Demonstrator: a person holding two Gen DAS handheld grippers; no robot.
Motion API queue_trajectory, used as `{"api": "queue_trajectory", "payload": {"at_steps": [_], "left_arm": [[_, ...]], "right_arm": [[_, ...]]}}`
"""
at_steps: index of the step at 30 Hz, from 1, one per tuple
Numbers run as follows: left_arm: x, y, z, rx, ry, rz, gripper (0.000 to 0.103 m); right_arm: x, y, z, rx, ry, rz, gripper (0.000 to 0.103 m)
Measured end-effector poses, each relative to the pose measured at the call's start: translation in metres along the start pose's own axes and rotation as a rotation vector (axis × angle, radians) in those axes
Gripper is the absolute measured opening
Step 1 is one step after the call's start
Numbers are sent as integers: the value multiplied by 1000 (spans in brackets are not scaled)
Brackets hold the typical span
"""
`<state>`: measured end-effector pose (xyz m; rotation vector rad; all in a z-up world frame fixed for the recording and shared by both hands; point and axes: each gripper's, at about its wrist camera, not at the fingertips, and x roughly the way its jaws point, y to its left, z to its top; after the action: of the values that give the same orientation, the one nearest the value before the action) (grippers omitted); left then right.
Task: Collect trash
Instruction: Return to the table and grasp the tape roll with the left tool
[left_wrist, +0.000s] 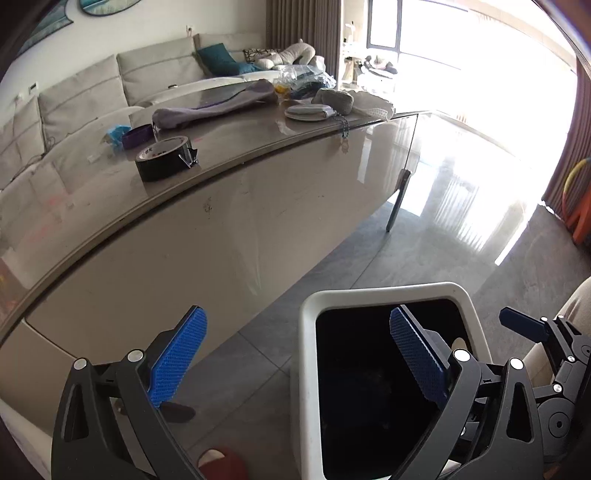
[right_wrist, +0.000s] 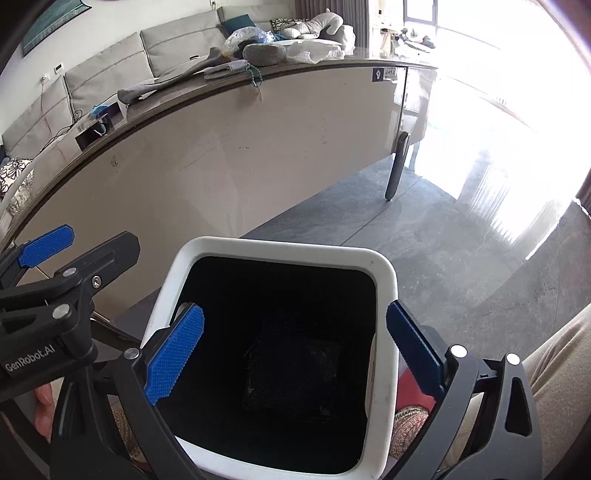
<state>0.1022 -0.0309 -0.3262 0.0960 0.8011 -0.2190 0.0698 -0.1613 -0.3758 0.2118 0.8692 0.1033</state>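
A white-rimmed trash bin with a black inside stands on the floor below the table; it also shows in the left wrist view. My right gripper hangs open and empty right over the bin's mouth. My left gripper is open and empty beside the bin's left rim, with its right finger over the opening. On the table lie a black tape roll, a purple tape roll and a blue crumpled scrap.
The long beige table has a glossy side and a dark leg. At its far end lie grey cloths, pouches and a plastic bag. A grey sofa is behind. My knee is at the right.
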Motion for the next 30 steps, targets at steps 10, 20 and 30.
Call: {"api": "queue_trajectory", "payload": {"at_steps": [10, 20, 30], "left_arm": [[-20, 26, 36, -83, -67, 33, 98], [-18, 59, 90, -117, -118, 107, 98], [10, 82, 120, -150, -94, 134, 98]], "right_arm": [[-30, 18, 47, -178, -148, -68, 99], [-42, 32, 122, -229, -275, -8, 99], [-18, 47, 162, -237, -298, 46, 99]]}}
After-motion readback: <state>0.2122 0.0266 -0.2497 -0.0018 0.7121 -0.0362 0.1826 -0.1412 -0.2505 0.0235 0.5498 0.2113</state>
